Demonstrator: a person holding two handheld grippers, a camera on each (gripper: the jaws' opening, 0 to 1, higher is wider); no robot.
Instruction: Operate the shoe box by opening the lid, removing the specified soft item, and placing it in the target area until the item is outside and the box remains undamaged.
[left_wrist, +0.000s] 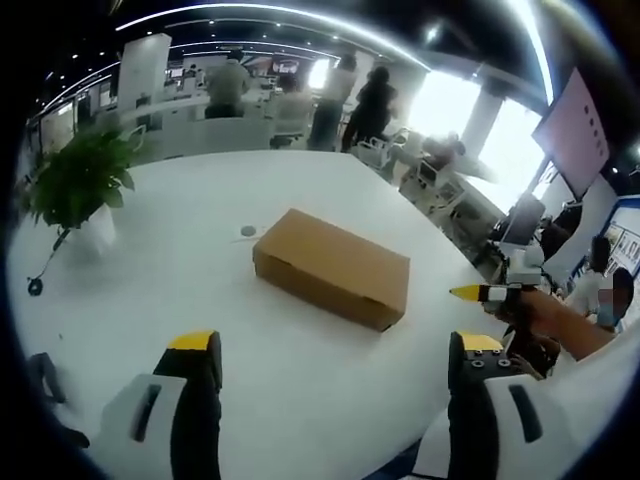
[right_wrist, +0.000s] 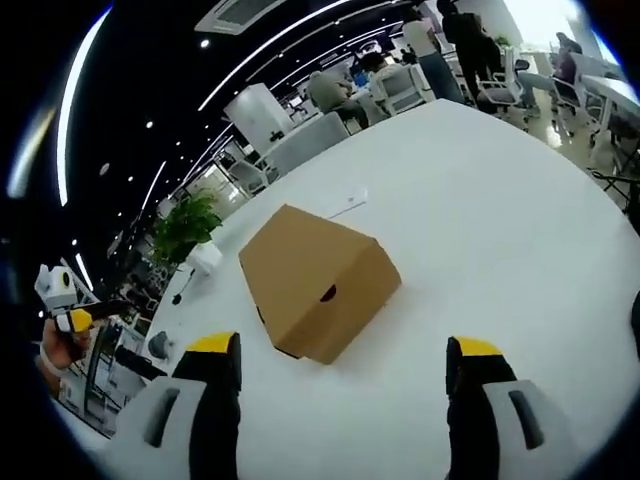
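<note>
A closed brown cardboard shoe box (left_wrist: 335, 265) lies on the white table (left_wrist: 200, 290), lid down. In the left gripper view my left gripper (left_wrist: 337, 345) is open, short of the box, its yellow-tipped jaws wide apart with nothing between them. My right gripper (left_wrist: 488, 293) comes in from the right, held in a hand. In the right gripper view the shoe box (right_wrist: 315, 275) shows an end with a small dark finger hole (right_wrist: 328, 294). My right gripper (right_wrist: 342, 348) is open just before that end. The left gripper (right_wrist: 60, 300) shows at the far left.
A potted green plant (left_wrist: 80, 180) stands at the table's left edge, with a black cable end (left_wrist: 35, 287) nearby. Beyond the box lie a small grey disc (left_wrist: 248, 231) and a white card (right_wrist: 348, 200). People and office chairs (left_wrist: 290, 110) stand past the far edge.
</note>
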